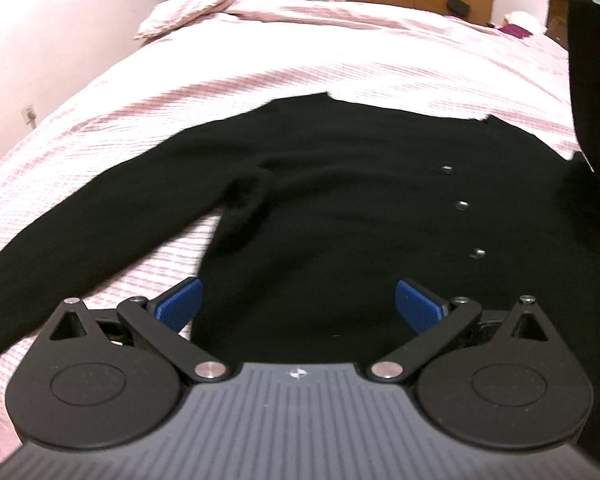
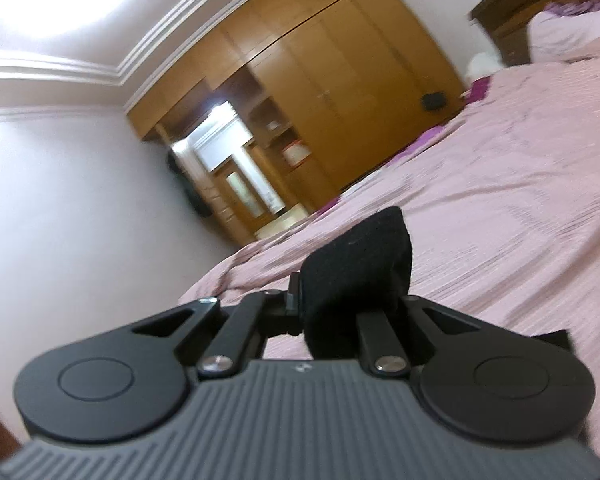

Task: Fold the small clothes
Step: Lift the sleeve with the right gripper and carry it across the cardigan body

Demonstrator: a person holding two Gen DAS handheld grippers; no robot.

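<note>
- Black knit is bunched between the closed fingers of the right gripper (image 2: 340, 300); from its own view the pinched piece looks like the cuff end of a sleeve (image 2: 358, 248), standing up above the jaws, with the gripper pointing almost level over the bed.
- Blue pads (image 1: 180, 304) on the left gripper (image 1: 298, 300) stand wide apart with nothing between them; it hangs over the near hem of the cardigan (image 1: 340, 208), empty.
- Seen from the left gripper's view, the garment lies flat and front-up on the pink striped bedspread (image 1: 260, 80), its small buttons (image 1: 462, 205) running in a line right of the middle, the left sleeve (image 1: 80, 216) stretched out to the near left.
- At the far right edge of that view a dark strip of cloth (image 1: 588, 80) hangs in the air, most likely the right sleeve being carried.
- I'd judge the step to be laying this sleeve across the body. To do it well, keep the pinch firm, bring the cuff over toward the button line, and lower it before letting go so it lands flat and straight.
- The free left gripper could press the right shoulder area so the body does not drag along.
- A brown wardrobe (image 2: 340, 92) stands beyond the bed, well clear.
</note>
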